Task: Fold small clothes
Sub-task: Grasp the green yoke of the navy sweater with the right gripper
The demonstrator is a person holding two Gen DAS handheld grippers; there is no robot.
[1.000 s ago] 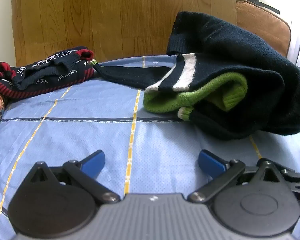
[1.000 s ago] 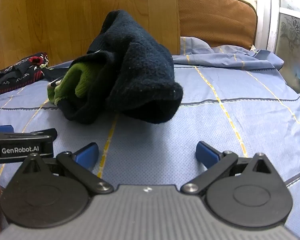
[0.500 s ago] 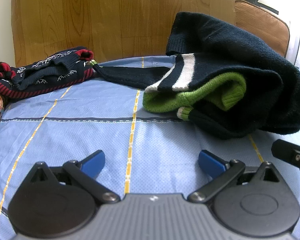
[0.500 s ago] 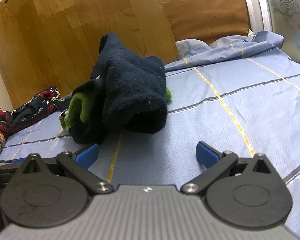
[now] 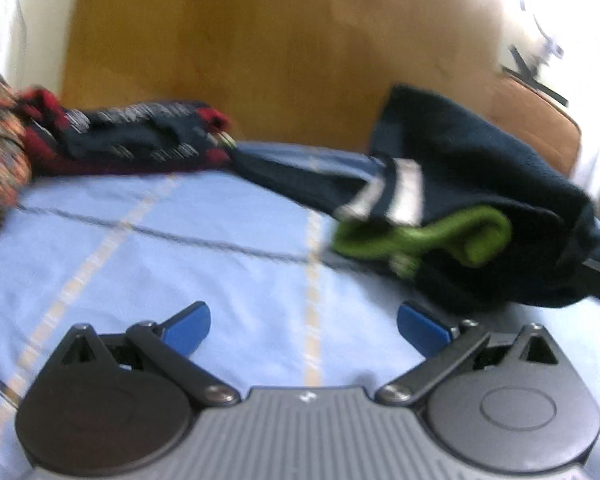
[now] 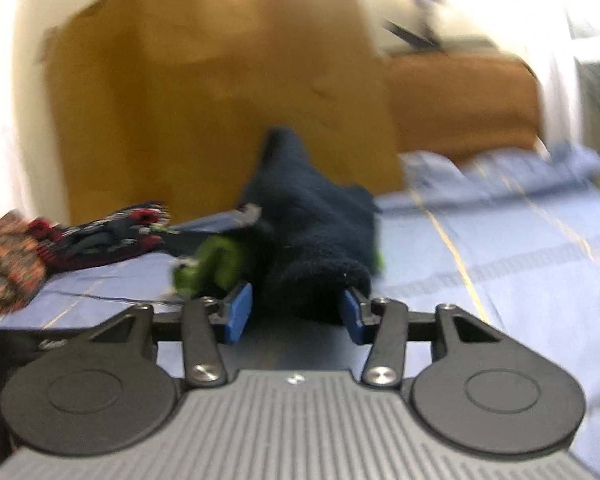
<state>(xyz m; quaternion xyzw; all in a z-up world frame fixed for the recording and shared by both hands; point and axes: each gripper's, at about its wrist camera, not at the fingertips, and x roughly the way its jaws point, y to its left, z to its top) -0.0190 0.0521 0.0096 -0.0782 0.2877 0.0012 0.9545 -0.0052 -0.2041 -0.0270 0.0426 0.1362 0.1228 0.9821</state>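
A crumpled dark navy sweater with white stripes and a green lining lies on the blue bed sheet. My left gripper hovers open over bare sheet, short of and left of the sweater, with nothing between its fingers. In the right wrist view the sweater's near dark fold sits between the blue pads of my right gripper. Its jaws are closing around that fold. The right-hand pad touches the knit and a thin gap shows at the left-hand pad. Both views are blurred.
A red and navy patterned garment lies at the back left beside a floral cloth. A wooden headboard stands behind the bed, with a brown cushion at the back right. Rumpled sheet lies to the right.
The right gripper has moved up to the sweater and its jaws have narrowed from wide open around the dark fold. The left gripper has shifted and rolled, so the sweater sits further right.
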